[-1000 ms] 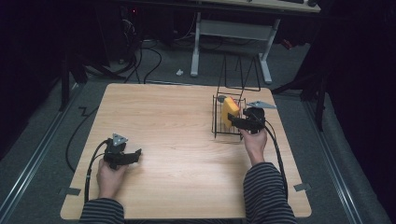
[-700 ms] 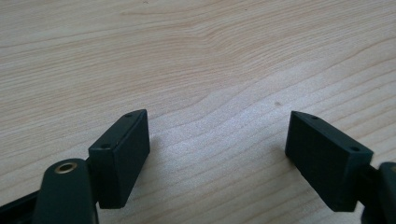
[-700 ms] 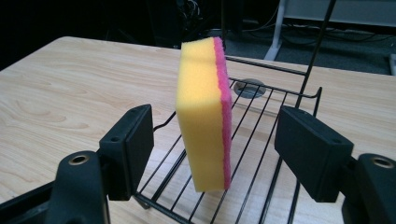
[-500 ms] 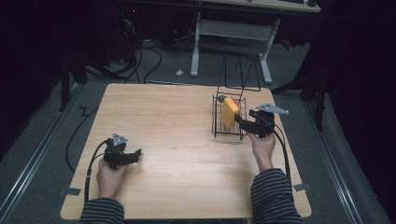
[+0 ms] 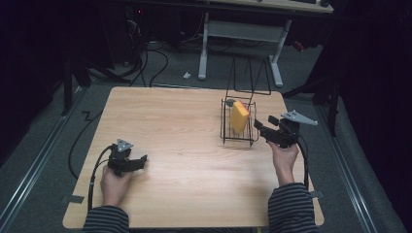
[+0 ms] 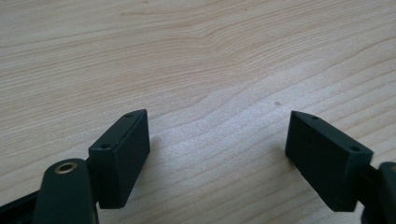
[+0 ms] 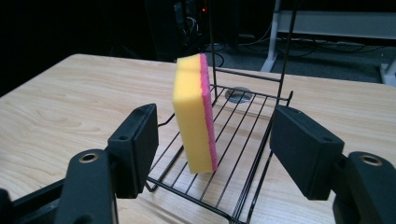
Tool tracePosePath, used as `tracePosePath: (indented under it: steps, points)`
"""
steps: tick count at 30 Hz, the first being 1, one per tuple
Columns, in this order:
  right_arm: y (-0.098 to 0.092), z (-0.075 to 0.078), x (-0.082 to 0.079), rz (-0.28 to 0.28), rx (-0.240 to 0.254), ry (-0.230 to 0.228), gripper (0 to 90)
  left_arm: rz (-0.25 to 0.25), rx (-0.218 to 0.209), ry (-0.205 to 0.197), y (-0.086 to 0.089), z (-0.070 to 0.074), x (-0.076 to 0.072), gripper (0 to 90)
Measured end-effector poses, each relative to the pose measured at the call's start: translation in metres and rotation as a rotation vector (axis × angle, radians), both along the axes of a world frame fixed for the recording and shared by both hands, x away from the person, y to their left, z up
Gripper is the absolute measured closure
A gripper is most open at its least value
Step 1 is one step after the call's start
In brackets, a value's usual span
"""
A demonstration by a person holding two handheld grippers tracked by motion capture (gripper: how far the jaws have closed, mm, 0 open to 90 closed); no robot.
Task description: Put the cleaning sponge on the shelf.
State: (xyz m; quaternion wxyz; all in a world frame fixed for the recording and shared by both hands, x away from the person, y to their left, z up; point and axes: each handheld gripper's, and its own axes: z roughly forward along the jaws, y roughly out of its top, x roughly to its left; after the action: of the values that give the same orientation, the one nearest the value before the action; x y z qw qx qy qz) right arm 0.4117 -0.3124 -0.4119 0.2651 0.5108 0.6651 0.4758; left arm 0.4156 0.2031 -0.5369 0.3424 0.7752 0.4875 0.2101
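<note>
Sponge [image 7: 194, 112] stands apparently just beyond right claw [image 7: 212, 154].

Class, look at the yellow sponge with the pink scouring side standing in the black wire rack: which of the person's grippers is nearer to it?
Right. The right gripper sits just beside the rack, jaws facing the sponge. The left gripper rests far across the table.

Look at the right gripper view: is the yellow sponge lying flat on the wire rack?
No. The sponge stands upright on its edge on the wire rack, with its pink side facing right.
</note>
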Motion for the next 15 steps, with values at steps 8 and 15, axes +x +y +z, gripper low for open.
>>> tracePosePath:
  steps: [8, 15]
  points:
    - [-0.015, -0.001, -0.022, -0.009, 0.068, -0.018, 33.8, -0.001, 0.000, 0.000, 0.000, 0.000, 0.000, 22.4]
    - [-0.023, -0.001, -0.035, -0.012, 0.076, -0.035, 34.2, -0.001, 0.000, 0.000, 0.000, 0.000, 0.000, 22.4]
